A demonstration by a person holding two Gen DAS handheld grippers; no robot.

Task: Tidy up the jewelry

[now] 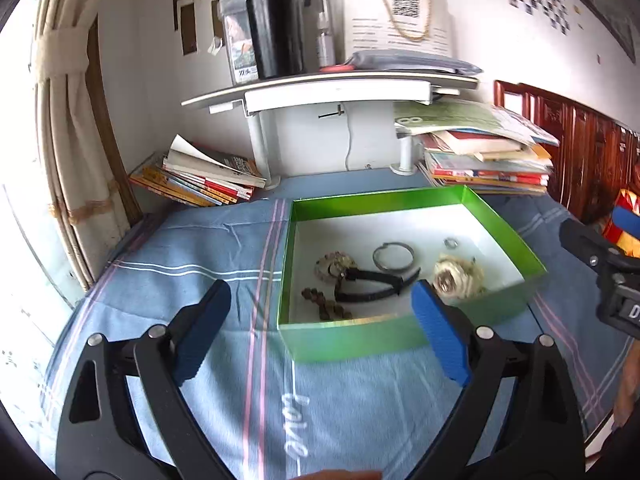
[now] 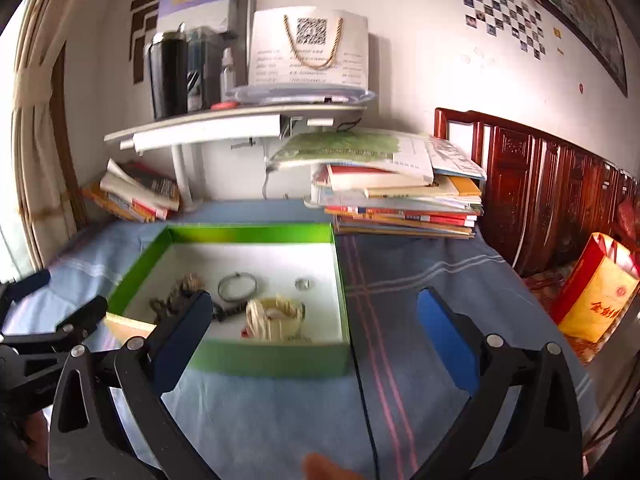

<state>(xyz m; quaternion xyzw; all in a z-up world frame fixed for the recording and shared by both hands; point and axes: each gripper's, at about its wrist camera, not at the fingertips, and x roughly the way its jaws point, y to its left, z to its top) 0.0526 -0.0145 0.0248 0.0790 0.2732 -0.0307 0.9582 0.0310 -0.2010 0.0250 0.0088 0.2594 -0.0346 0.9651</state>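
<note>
Jewelry lies in green box (image 1: pixel 360 344) on blue cloth (image 1: pixel 224 248): bangle (image 1: pixel 394 256), ring (image 1: pixel 451 243), partly hidden black strap (image 1: pixel 372 280); bead items blurred. Left gripper (image 1: pixel 320 320) and right gripper (image 2: pixel 316 320) both gape wide, holding nothing.

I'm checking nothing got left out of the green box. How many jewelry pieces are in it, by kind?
Silver bangle: 1
Small ring: 1
Black-strap watch: 1
Cream-coloured watch: 1
Brown bead bracelet: 1
Total: 5 pieces, all lying inside the green box. A pale beaded cluster beside the black strap is too blurred to count separately.
</note>
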